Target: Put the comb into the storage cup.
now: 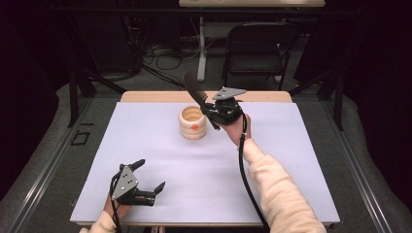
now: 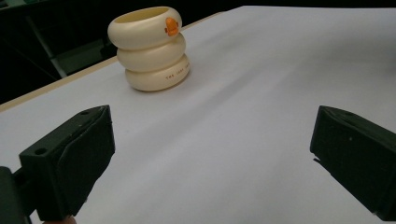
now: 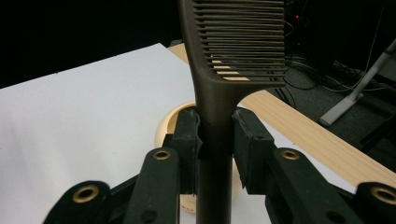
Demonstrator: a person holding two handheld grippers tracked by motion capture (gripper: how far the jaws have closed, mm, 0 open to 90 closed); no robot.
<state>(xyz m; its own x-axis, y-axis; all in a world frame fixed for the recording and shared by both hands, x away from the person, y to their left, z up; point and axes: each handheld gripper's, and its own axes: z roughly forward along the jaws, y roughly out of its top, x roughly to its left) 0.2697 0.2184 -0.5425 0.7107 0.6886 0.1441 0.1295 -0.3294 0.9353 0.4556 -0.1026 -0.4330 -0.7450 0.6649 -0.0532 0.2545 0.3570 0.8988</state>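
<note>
Above the far middle of the white table cover [image 1: 160,160], the right gripper [image 1: 214,110] was raised in the person's right hand [image 1: 236,128], its jaws clamped narrowly on the handle of a dark comb [image 1: 193,88]. Seen from the high view, the comb slanted up and away to the left, its toothed end over the far edge of the table, while the handle's lower end poked out below the jaws. Along the right gripper view the pads [image 3: 187,140] pressed the handle [image 3: 215,154] from both sides, and the comb's teeth [image 3: 243,42] stood upward at the top — the handle running straight down between the jaws.

Just left of that gripper stood a cream holder [image 1: 193,122] shaped like three stacked rings, open at the top, with a small orange mark [image 1: 194,127] on its front. It rested upright on the cover, beside the comb's lower end but not touching it as far as the high view showed. From the right gripper view its rim [image 3: 164,126] lay behind and below the clamped handle.

Near the front left corner, the left gripper [image 1: 150,177] lay low over the cover with its jaws spread wide — nothing between them. Its own view looked across bare cover toward the holder [image 2: 150,49], well apart.
</note>
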